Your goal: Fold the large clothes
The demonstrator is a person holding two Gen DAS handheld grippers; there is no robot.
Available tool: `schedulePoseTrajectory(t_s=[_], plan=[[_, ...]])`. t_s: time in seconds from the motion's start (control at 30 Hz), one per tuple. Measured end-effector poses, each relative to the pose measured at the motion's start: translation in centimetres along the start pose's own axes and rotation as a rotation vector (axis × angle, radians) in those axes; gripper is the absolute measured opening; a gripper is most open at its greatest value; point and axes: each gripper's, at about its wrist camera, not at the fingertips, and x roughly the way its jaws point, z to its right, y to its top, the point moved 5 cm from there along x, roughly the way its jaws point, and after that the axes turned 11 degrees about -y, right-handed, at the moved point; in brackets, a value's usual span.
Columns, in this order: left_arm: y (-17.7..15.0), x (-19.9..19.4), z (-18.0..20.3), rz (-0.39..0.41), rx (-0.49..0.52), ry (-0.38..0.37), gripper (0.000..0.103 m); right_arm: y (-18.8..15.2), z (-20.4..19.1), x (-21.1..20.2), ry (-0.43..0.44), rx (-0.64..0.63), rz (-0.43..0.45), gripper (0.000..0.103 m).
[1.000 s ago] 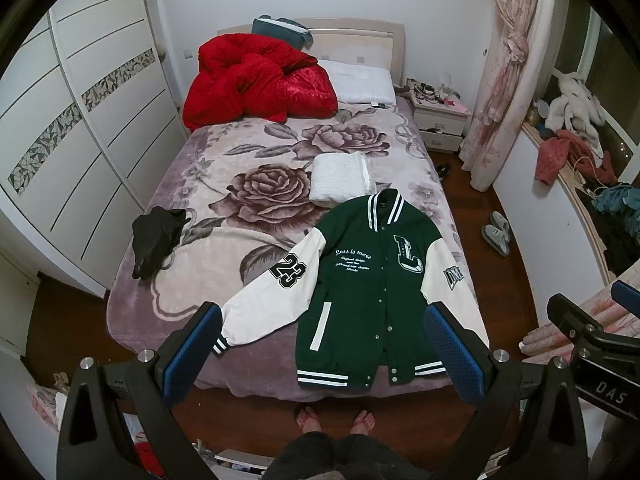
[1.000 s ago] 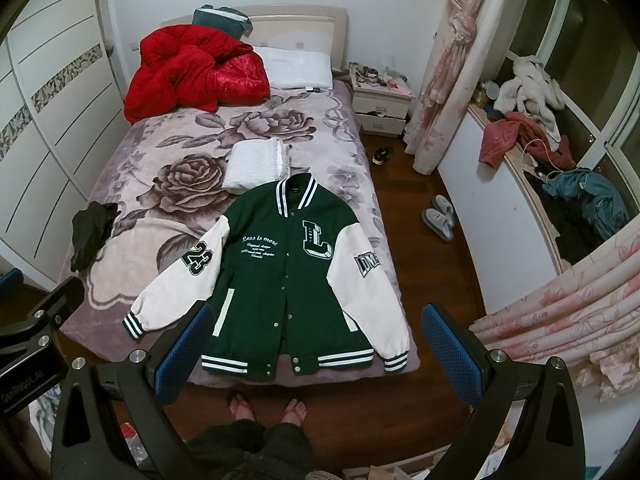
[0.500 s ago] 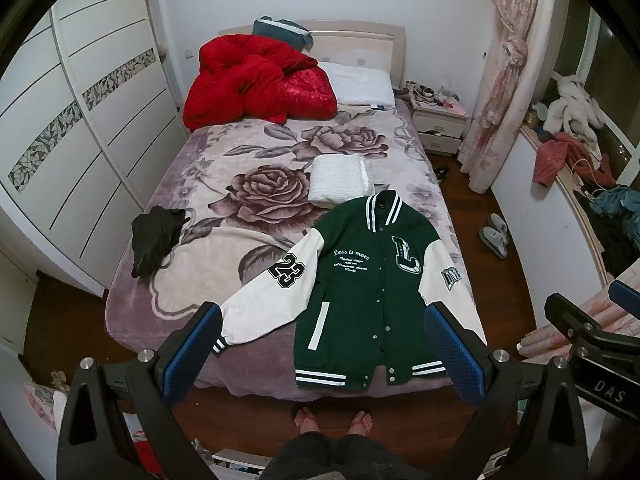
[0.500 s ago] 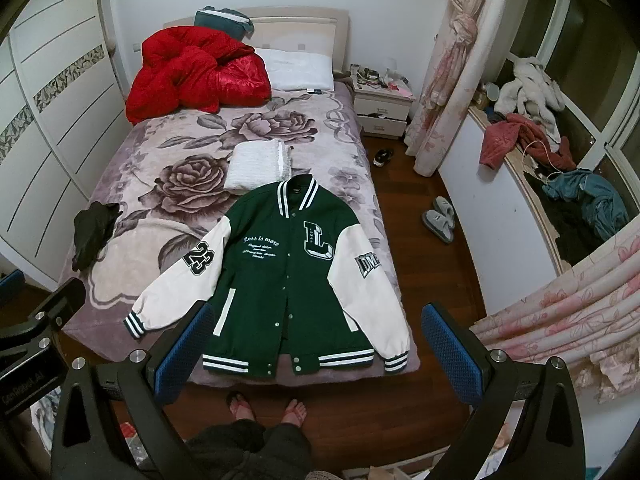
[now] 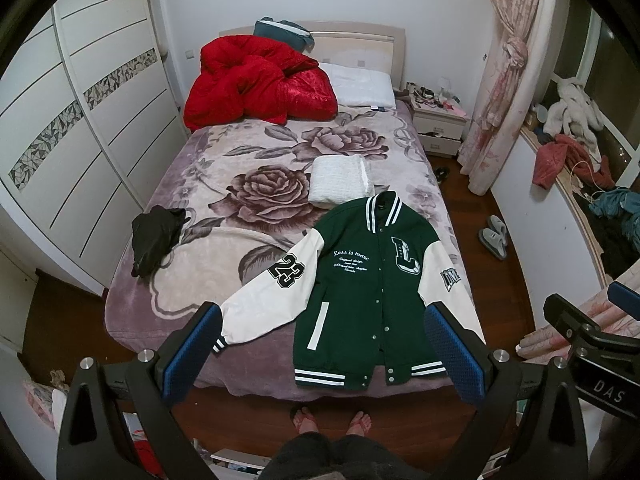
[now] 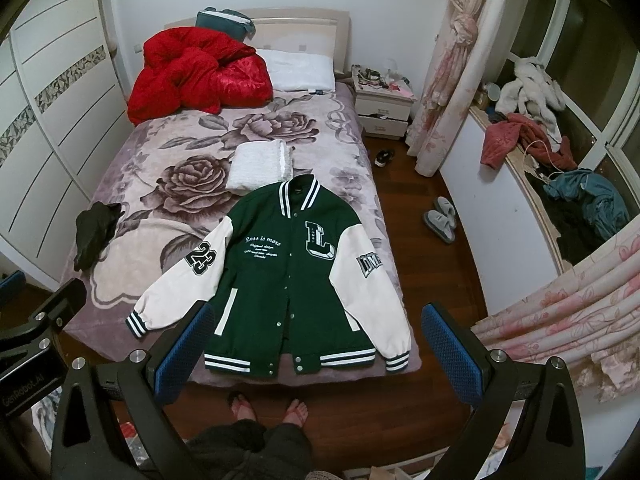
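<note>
Green varsity jacket (image 5: 368,292) spread flat and face up at the foot of the bed (image 5: 192,200), collar toward 12 o'clock, hem at 6, white sleeves angled out toward 8 and 4; snapped shut, no fold made yet, so whole task apparently still ahead. Folded white blanket (image 5: 340,180) just past the collar at 12, black garment (image 5: 154,240) well apart at 9, red quilt (image 5: 256,84) far off at 11. Left tongs (image 5: 320,352) and right tongs (image 6: 316,348) both wide open, empty, hovering above the hem.
</note>
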Motion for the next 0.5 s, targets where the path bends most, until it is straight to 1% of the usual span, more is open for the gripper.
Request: schedulePoseTrajectory(t_s=[0.5], plan=[[-0.12,-0.2,-0.19,0.006,0.0,0.001,0.103,0.06,-0.05,0.1,0.001,0.002,-0.001,0.103]])
